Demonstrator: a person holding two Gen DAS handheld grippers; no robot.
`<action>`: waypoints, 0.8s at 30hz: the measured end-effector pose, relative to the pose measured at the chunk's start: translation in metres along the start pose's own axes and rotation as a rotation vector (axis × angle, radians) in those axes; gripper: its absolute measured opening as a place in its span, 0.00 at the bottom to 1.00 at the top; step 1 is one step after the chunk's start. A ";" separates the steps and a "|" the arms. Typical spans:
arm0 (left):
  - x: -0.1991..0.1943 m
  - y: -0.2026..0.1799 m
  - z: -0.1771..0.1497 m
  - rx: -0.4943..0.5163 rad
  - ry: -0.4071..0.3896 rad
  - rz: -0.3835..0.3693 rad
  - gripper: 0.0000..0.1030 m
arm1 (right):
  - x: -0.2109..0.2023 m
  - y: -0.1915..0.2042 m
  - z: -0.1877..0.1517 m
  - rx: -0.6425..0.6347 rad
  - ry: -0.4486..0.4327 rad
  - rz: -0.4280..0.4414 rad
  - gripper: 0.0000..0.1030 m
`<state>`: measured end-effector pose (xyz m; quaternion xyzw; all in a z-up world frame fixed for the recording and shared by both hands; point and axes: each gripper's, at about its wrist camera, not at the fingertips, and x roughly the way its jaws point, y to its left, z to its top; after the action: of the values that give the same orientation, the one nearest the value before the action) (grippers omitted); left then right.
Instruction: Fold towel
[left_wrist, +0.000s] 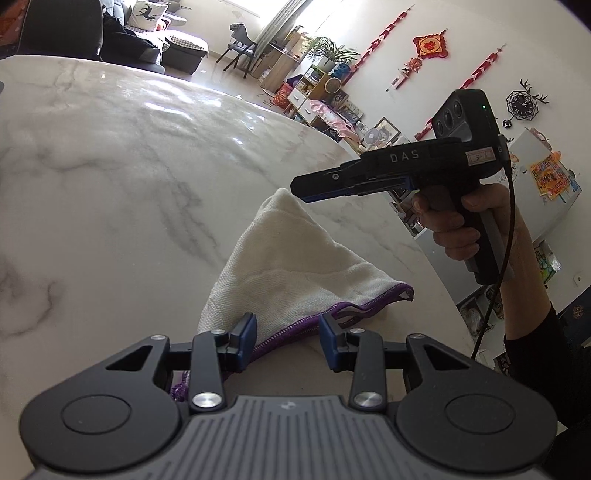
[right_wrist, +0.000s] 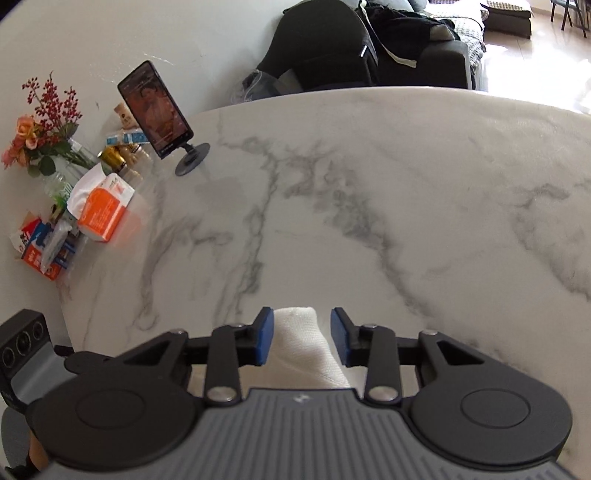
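Note:
A white towel (left_wrist: 291, 266) with a purple hem lies folded on the marble table (left_wrist: 110, 166), near its front right edge. My left gripper (left_wrist: 287, 338) is open, its blue pads either side of the towel's purple hem. My right gripper (right_wrist: 302, 334) is open above the towel's far corner (right_wrist: 304, 339), which shows between its pads. In the left wrist view the right gripper (left_wrist: 306, 184) hovers just above that corner, held by a hand.
At the table's left side stand a phone on a stand (right_wrist: 157, 110), a vase of flowers (right_wrist: 40, 125), an orange tissue pack (right_wrist: 103, 210) and small boxes and bottles. A black chair (right_wrist: 325, 48) stands behind the table (right_wrist: 369, 184).

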<state>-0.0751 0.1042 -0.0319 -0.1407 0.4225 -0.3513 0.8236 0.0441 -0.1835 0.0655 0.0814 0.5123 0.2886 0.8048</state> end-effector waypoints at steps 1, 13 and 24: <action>0.000 0.001 0.001 0.003 0.002 -0.002 0.37 | 0.004 -0.001 0.001 0.014 0.012 0.001 0.34; 0.004 0.004 0.000 0.011 0.011 -0.024 0.37 | 0.025 0.005 0.011 -0.050 -0.006 -0.017 0.13; -0.011 -0.013 0.027 0.050 -0.061 -0.059 0.34 | -0.013 0.022 -0.008 -0.149 -0.098 -0.042 0.17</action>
<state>-0.0638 0.1013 -0.0020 -0.1432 0.3841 -0.3812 0.8286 0.0244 -0.1738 0.0812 0.0245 0.4511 0.3049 0.8384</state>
